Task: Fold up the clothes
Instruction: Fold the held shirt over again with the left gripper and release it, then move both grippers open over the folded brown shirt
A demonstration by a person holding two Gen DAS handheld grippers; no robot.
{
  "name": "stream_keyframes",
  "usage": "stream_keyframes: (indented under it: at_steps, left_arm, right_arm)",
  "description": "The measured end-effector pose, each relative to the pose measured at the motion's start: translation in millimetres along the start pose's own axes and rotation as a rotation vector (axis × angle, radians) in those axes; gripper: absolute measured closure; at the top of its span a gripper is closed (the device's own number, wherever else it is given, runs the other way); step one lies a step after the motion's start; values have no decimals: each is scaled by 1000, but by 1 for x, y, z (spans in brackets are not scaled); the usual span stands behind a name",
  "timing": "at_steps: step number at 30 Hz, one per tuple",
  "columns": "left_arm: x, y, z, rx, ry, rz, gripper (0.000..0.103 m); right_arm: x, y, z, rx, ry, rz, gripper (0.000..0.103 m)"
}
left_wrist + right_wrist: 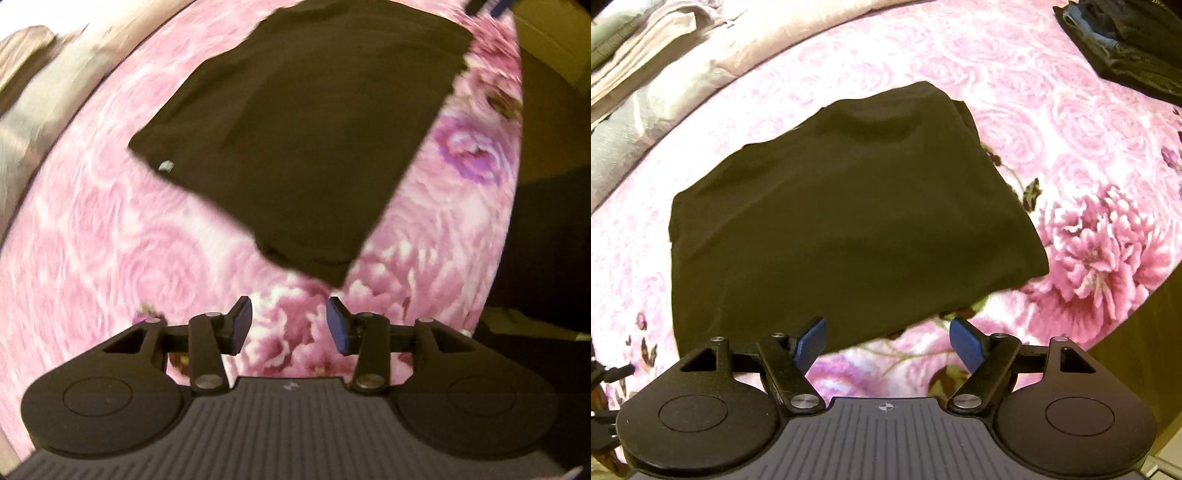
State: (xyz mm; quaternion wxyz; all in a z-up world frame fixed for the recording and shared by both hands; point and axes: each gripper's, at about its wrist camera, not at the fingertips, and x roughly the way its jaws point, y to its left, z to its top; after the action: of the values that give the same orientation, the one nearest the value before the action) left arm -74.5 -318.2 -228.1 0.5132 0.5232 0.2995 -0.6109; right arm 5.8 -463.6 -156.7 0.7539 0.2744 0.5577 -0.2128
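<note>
Pink rose-printed bed cover [1015,74] carries a folded black garment [842,206] in its middle, with beige bedding [683,66] along the far edge and a dark clothes pile [1126,40] at the far right corner. Left gripper [289,320] and right gripper [887,343] both hang above the near edge with fingers apart, holding nothing.

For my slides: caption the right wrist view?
Open right gripper hovers beside folded black garment on pink floral bedspread.
</note>
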Motion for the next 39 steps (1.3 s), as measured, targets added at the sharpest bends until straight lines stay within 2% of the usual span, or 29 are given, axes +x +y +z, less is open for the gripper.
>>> stream_keyframes:
  at_steps: [6, 9, 11, 16, 17, 21, 26, 30, 34, 35, 36, 37, 39]
  left_arm:
    - [38, -50, 6, 173, -1, 53, 63]
    - [66, -70, 6, 259, 18, 129, 69]
    - [79, -75, 6, 284, 35, 194, 96]
    - [64, -65, -10, 284, 87, 238, 99]
    - [58, -62, -13, 281, 100, 243, 103]
    - [34, -49, -26, 201, 165, 252, 103]
    - [-4, -32, -22, 19, 193, 251, 90]
    - [-41, -25, 2, -176, 143, 233, 75]
    - [-72, -15, 32, -343, 80, 202, 53]
    - [-78, -13, 39, -372, 62, 193, 46]
    - [-84, -10, 45, -397, 43, 184, 42]
    - [-88, -8, 50, -407, 30, 183, 35]
    - [-93, -7, 56, -400, 13, 189, 33]
  right_arm:
    - [3, -9, -14, -23, 50, -27, 27]
    - [12, -19, -19, -38, 74, -35, 27]
    - [17, -28, -22, -51, 87, -35, 27]
    - [10, -53, -28, -32, 77, -32, 27]
    - [7, -57, -29, -20, 70, -27, 27]
    - [-5, -70, -29, 21, 42, 0, 27]
    - [-20, -76, -26, 53, -5, 42, 27]
    - [-39, -70, -22, 19, -47, 28, 27]
    - [-61, -56, -17, -42, -98, -16, 26]
    - [-66, -52, -15, -55, -110, -21, 25]
    - [-71, -50, -14, -65, -120, -22, 19]
    - [-75, -46, -12, -77, -133, -28, 3]
    - [-83, -38, -10, -117, -158, -34, 1]
